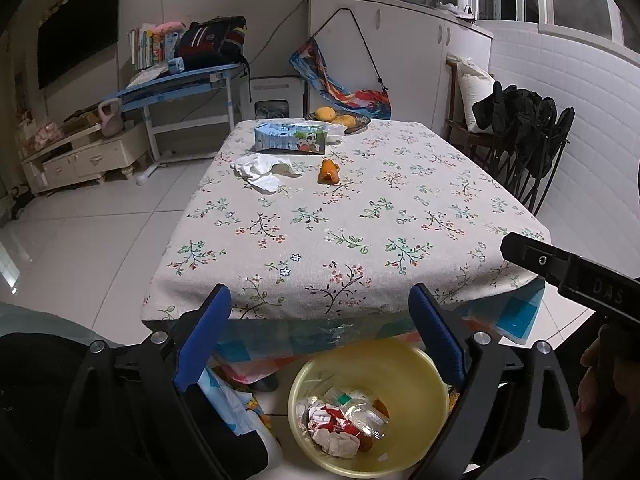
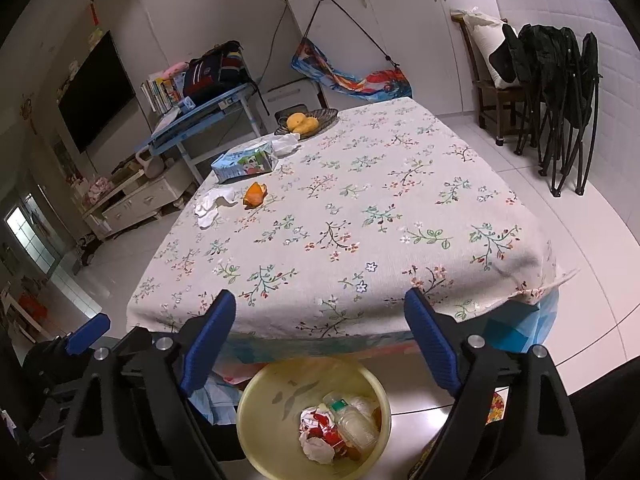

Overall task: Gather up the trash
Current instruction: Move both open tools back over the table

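Yellow bin [image 1: 416, 364] on the floor below the surface's near edge holds trash, both claws, left claw [image 1: 320, 336] and right claw [image 2: 320, 340], gape empty above it, while tissue [image 1: 262, 170] and peel [image 1: 329, 171] near the far-left corner risk being dragged off.

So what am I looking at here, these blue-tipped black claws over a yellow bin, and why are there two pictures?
No robot: a person holds a two-finger claw in each hand, each with a camera looking along its fingers. One picture is from the left gripper, the other from the right gripper. Both are open and hold nothing. Below them the yellow bin already contains a plastic bottle and crumpled wrappers. On the flowered table still lie a white tissue and an orange peel, beside a tissue box and a fruit plate.
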Demonstrator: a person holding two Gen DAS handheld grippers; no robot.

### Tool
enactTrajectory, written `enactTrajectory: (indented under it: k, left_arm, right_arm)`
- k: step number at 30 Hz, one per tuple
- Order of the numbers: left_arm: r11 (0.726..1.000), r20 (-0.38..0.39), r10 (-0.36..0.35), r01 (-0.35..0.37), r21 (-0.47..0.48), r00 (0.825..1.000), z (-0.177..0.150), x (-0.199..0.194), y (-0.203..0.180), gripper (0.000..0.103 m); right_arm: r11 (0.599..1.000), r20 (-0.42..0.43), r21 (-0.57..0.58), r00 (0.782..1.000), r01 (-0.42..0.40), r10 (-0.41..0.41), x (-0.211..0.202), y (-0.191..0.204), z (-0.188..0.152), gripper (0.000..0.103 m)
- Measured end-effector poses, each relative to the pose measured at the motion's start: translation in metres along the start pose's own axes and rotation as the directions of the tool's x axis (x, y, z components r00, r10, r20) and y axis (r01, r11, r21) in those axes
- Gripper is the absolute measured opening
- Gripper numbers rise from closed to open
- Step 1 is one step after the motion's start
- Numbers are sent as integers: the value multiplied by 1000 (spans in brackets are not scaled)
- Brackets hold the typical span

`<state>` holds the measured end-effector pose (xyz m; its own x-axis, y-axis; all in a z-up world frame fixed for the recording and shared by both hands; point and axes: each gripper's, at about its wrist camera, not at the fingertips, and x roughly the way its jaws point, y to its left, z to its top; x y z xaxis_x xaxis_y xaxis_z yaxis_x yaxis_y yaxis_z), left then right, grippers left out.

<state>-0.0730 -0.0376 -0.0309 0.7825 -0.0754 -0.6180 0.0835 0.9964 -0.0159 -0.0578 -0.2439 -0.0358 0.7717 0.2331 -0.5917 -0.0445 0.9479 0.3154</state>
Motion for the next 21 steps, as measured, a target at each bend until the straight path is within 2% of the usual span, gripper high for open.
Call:
enactTrajectory:
  k: [15,21]
  left_arm:
    - [1000,6,9,-9,-12,1000,3,-1,2,90]
    - [999,38,21,-19,-50,999,23,1,16,92]
  right_arm:
    - [1000,5,-13,1000,0,0,0,3,1,83]
    - [998,6,-54,1000,-26,26,6,18,12,83]
